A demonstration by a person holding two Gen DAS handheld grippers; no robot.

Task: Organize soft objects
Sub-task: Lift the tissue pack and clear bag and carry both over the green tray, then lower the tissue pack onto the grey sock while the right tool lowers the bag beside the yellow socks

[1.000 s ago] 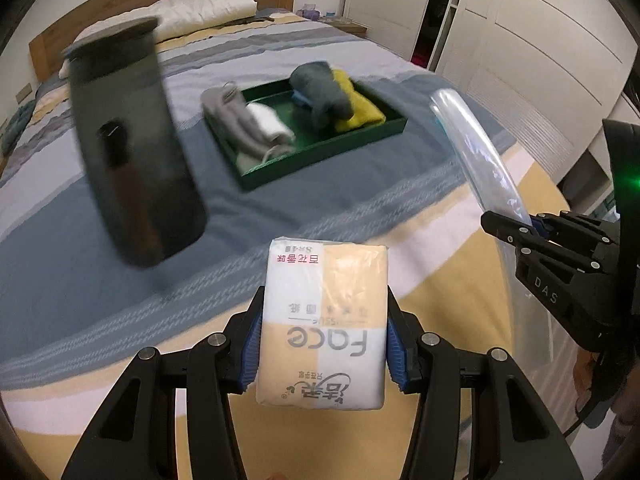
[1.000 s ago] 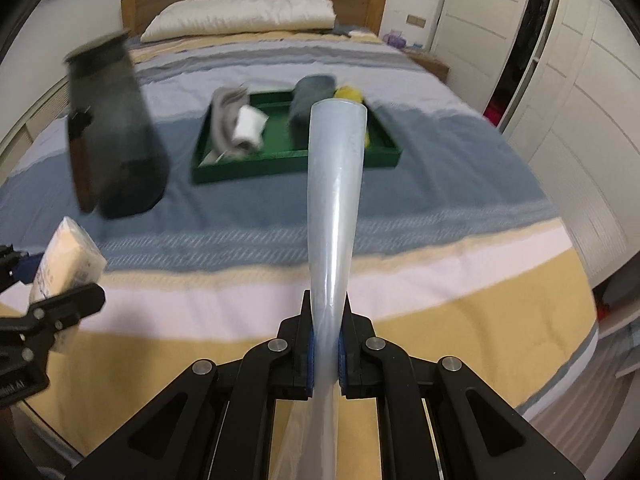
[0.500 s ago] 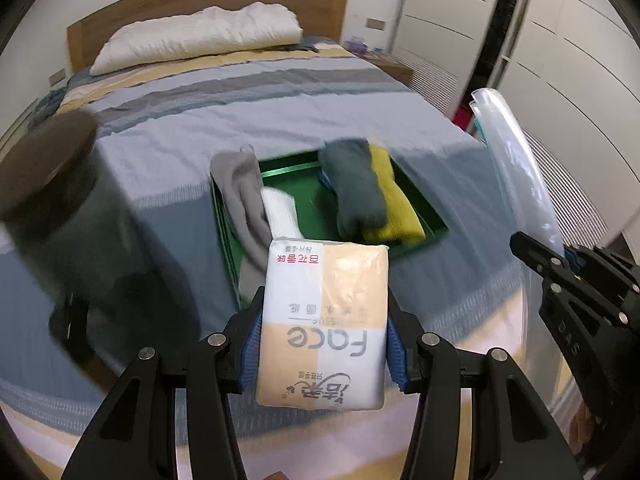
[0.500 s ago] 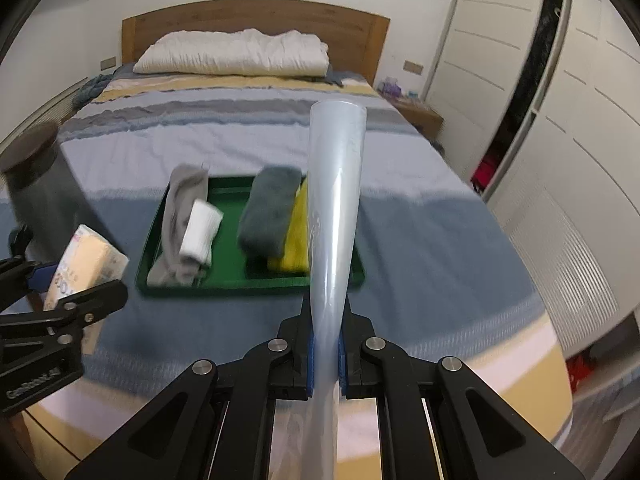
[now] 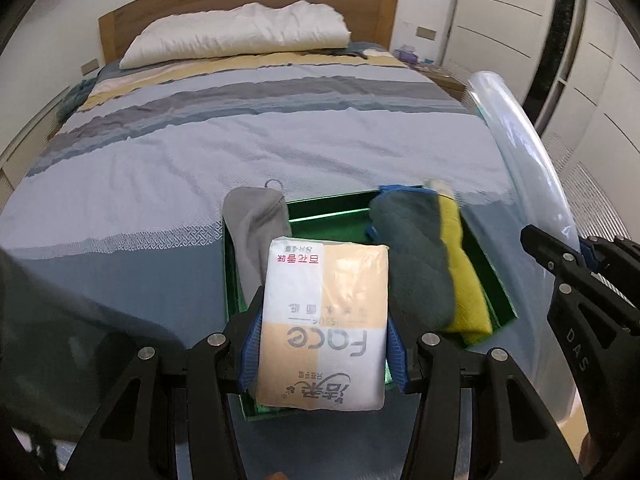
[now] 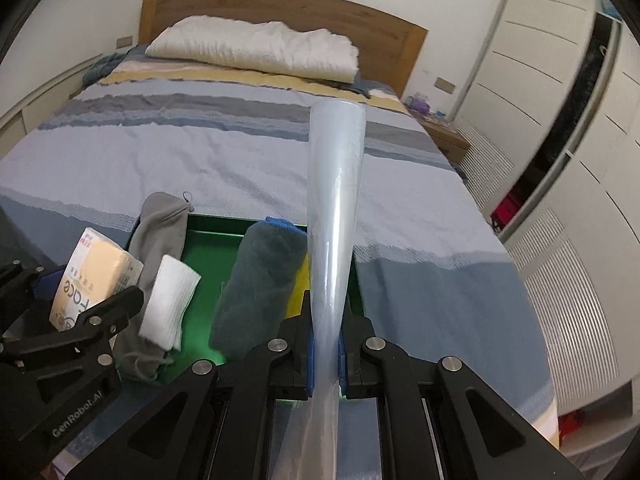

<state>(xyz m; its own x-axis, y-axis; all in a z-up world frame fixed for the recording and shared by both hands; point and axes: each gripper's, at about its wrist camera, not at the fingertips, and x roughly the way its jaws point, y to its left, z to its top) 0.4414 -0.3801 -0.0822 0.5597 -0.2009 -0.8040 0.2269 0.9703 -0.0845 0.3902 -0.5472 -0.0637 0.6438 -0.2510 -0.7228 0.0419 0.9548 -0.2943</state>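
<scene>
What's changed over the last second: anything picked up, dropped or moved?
Both grippers swung across the bed until the green tray lies right below them. Nothing was taken or released: the left gripper still clamps the tissue pack, the right gripper the plastic sheet. Tray contents unchanged.

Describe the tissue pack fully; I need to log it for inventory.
The tissue pack is a soft rectangular plastic-wrapped block, white and pale orange quarters, printed "Face" plus red and grey characters. It is clamped at its long sides between the left gripper blue pads, held in the air over the green tray. Nothing else touches it.
</scene>
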